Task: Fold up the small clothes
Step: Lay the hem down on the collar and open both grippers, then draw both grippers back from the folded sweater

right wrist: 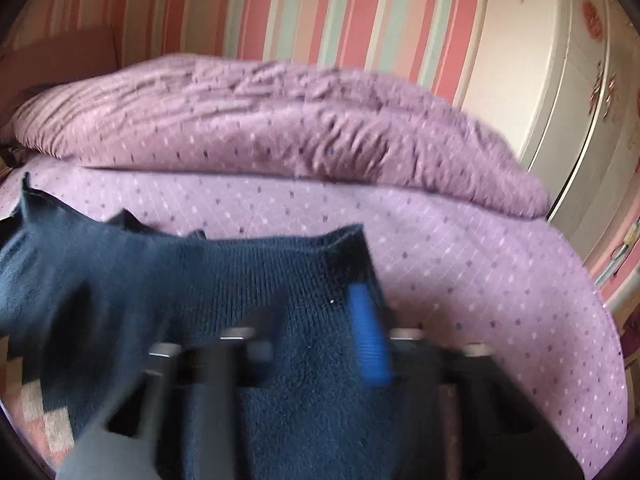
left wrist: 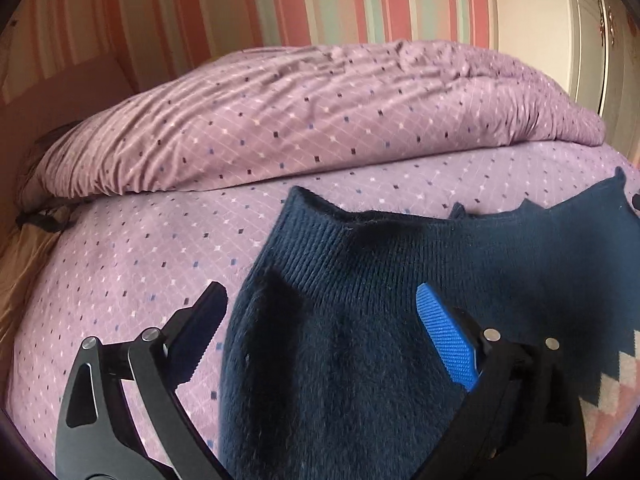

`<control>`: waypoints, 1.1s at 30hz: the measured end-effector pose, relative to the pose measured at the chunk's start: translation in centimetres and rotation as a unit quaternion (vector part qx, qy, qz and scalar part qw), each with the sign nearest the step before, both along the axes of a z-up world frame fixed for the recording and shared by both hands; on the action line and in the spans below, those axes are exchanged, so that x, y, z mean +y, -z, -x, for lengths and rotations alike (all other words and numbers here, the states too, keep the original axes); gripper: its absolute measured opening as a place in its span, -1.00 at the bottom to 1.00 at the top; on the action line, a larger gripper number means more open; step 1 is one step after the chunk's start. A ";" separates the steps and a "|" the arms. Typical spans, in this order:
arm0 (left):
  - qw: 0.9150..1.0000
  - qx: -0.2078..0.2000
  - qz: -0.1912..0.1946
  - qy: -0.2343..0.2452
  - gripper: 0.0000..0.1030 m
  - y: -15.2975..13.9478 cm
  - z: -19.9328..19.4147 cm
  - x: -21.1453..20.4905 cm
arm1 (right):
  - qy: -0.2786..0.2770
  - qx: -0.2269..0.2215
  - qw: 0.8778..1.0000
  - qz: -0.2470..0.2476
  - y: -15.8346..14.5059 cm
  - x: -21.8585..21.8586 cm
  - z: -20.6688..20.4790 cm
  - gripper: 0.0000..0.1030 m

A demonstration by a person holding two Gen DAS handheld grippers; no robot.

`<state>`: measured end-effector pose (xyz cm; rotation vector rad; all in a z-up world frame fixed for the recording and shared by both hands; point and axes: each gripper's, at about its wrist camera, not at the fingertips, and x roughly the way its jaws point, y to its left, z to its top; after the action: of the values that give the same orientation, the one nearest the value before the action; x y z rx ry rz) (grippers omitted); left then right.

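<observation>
A navy knitted sweater (left wrist: 360,320) lies on a bed covered with a lilac sheet (left wrist: 132,248) dotted with small diamonds. In the left wrist view it fills the lower middle and right of the frame, its ribbed edge running across the centre and a patch of pink and white pattern showing at the lower right corner. The left gripper (left wrist: 320,328) has its fingers spread wide: the black one sits over the sheet at lower left, off the sweater's edge, and the blue-padded one (left wrist: 446,340) rests over the knit at lower right. Nothing is pinched between them.

In the right wrist view, which is smeared with blur, the same sweater (right wrist: 240,280) spreads across the lower left and centre. The right gripper (right wrist: 308,328) sits low over it; whether it grips the wool I cannot tell.

A rumpled duvet (left wrist: 300,120) in matching lilac is heaped across the upper middle, with a striped wall (left wrist: 340,0) above and a white wardrobe (right wrist: 560,80) at the upper right.
</observation>
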<state>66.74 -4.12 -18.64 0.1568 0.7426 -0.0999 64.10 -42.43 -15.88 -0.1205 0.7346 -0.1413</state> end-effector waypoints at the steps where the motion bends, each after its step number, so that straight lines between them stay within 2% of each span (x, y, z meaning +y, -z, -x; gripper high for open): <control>1: 1.000 0.004 0.004 0.000 0.78 0.0 -0.4 0.1 | 0.004 0.004 1.000 -0.008 0.2 -0.1 -0.6 -0.62; 5: 0.999 0.029 0.007 -0.018 0.47 1.1 -2.4 0.6 | 0.021 0.044 0.999 0.000 2.1 -0.3 -3.2 -0.70; 10: 0.998 0.061 0.002 -0.030 0.19 3.2 -3.5 1.2 | 0.027 0.082 0.996 0.011 4.3 -0.3 -4.3 -0.73; 14: 0.996 0.083 0.019 -0.039 0.15 4.3 -4.1 2.0 | 0.028 0.098 0.995 0.010 5.1 -0.4 -4.7 -0.73; 18: 0.995 0.092 0.003 -0.039 0.15 4.7 -4.5 1.5 | 0.028 0.103 0.994 0.015 5.3 -0.3 -4.9 -0.73; 22: 0.997 0.066 -0.010 -0.037 0.15 3.6 -3.4 1.2 | 0.019 0.084 0.996 0.007 4.1 -0.4 -3.9 -0.73; 25: 0.999 0.041 0.001 -0.032 0.17 2.1 -2.0 1.3 | 0.009 0.060 0.998 -0.006 2.3 -0.3 -2.5 -0.71; 26: 0.999 0.033 0.009 -0.026 0.32 1.5 -1.3 1.3 | 0.004 0.060 0.998 -0.007 2.0 -0.1 -2.2 -0.61; 27: 0.999 0.024 0.011 -0.026 0.46 1.0 -0.6 1.2 | -0.005 0.057 0.998 -0.004 1.4 0.3 -1.5 -0.25; 28: 1.000 0.015 0.013 -0.024 0.77 0.5 0.1 1.1 | -0.011 0.049 0.999 0.002 0.9 0.8 -0.9 -0.01; 29: 1.000 0.000 0.013 -0.022 0.94 -0.1 1.1 0.8 | -0.014 0.039 0.999 0.007 0.5 1.1 -0.3 0.39; 31: 1.000 -0.020 0.007 -0.012 0.94 -1.1 2.9 0.1 | -0.024 0.014 1.000 0.008 -0.7 2.1 1.4 0.49; 33: 1.000 -0.022 0.013 -0.007 0.94 -1.7 4.0 -0.3 | -0.030 0.008 1.000 0.003 -1.5 3.2 2.9 0.56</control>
<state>62.71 -4.47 -16.95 0.1280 0.6990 -0.0921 61.17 -39.25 -14.39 -0.1498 0.7459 -0.0861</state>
